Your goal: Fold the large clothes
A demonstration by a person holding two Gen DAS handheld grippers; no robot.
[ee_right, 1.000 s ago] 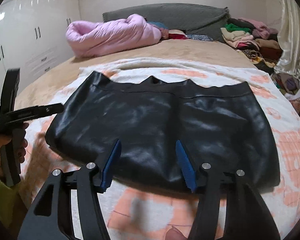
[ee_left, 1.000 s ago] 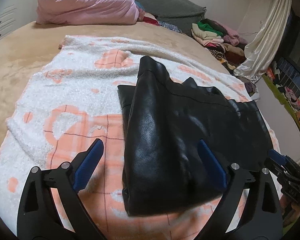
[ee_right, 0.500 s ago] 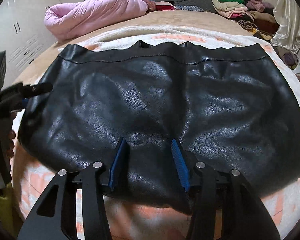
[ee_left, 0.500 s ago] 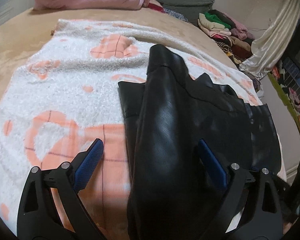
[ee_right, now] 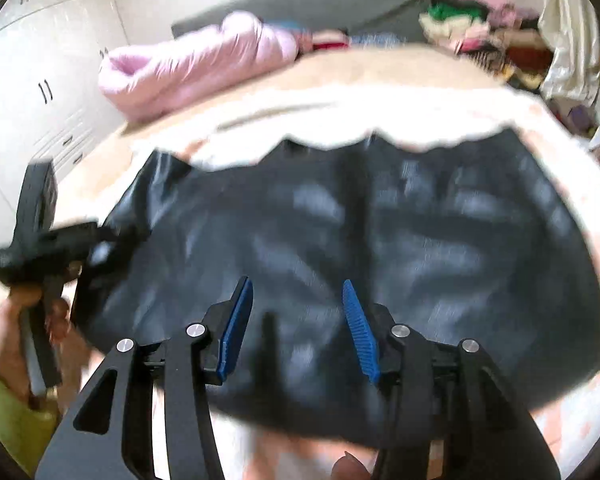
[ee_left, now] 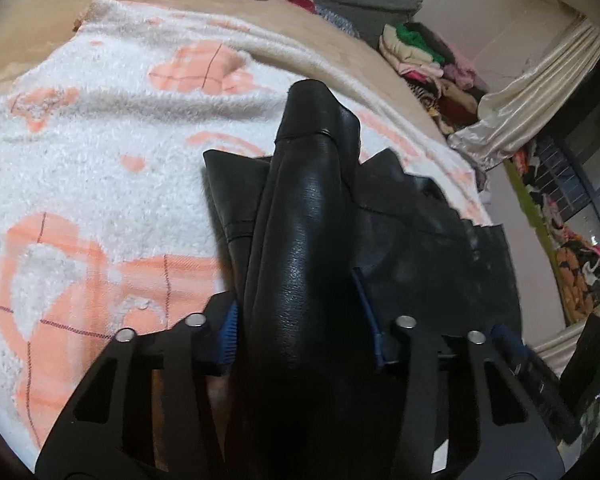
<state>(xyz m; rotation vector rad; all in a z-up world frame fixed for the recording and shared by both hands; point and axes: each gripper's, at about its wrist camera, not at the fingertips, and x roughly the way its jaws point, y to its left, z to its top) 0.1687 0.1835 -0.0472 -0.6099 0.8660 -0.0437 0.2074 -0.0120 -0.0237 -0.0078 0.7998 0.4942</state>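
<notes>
We count one black leather garment (ee_left: 300, 248), two grippers, one blanket, one duvet. The garment lies on the white-and-orange fleece blanket (ee_left: 100, 184), its left edge bunched into a raised ridge. The left gripper (ee_left: 300, 328) has just been closing, and its blue pads (ee_left: 229, 334) now pinch that ridge from both sides. In the right wrist view we see the same gripper at the garment's left end, held by a hand (ee_right: 18, 320) with a green sleeve.

The right gripper (ee_right: 298, 328) has its jaws partly apart over the garment's near edge. We cannot tell whether its pads (ee_right: 236, 326) press any leather: that view is motion-blurred, and the near hem is hidden behind the jaws. A fingertip (ee_right: 346, 466) pokes in at the bottom, cut off.

The blanket covers a tan bed (ee_left: 40, 12). One rolled pink duvet (ee_right: 192, 64) sits near the grey headboard (ee_right: 320, 4). A heap of folded clothes (ee_left: 428, 56) and a cream curtain (ee_left: 536, 96) sit to the right, white wardrobes (ee_right: 32, 80) to the left.
</notes>
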